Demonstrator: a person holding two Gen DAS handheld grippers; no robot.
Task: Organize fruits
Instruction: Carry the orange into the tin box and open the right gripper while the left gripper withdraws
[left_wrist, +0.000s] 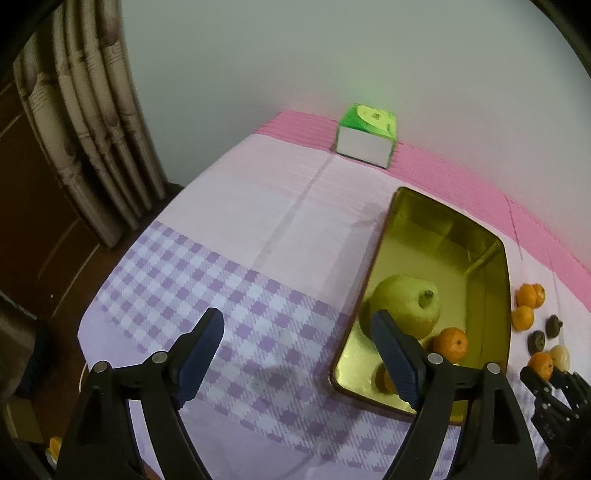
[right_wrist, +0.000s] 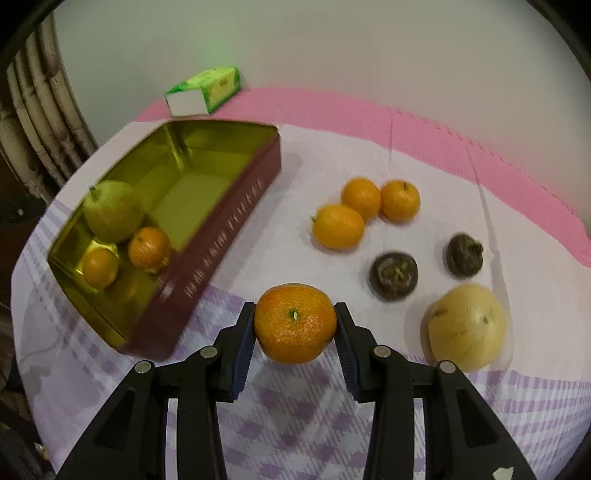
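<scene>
My right gripper (right_wrist: 295, 323) is shut on a tangerine (right_wrist: 295, 321) and holds it above the cloth, right of the gold tin box (right_wrist: 221, 206). The box holds a green pear (right_wrist: 112, 210) and two tangerines (right_wrist: 149, 247). Three more tangerines (right_wrist: 364, 210), two dark mangosteens (right_wrist: 393, 275) and a pale yellow pear (right_wrist: 467, 326) lie on the cloth to the right. My left gripper (left_wrist: 297, 350) is open and empty, over the checked cloth just left of the box (left_wrist: 495, 243). The green pear (left_wrist: 406, 306) shows there too.
A green and white carton (right_wrist: 203, 90) stands at the back of the table by the wall; it also shows in the left wrist view (left_wrist: 365, 134). Curtains (left_wrist: 92, 129) hang at the left. The table edge drops off at the left.
</scene>
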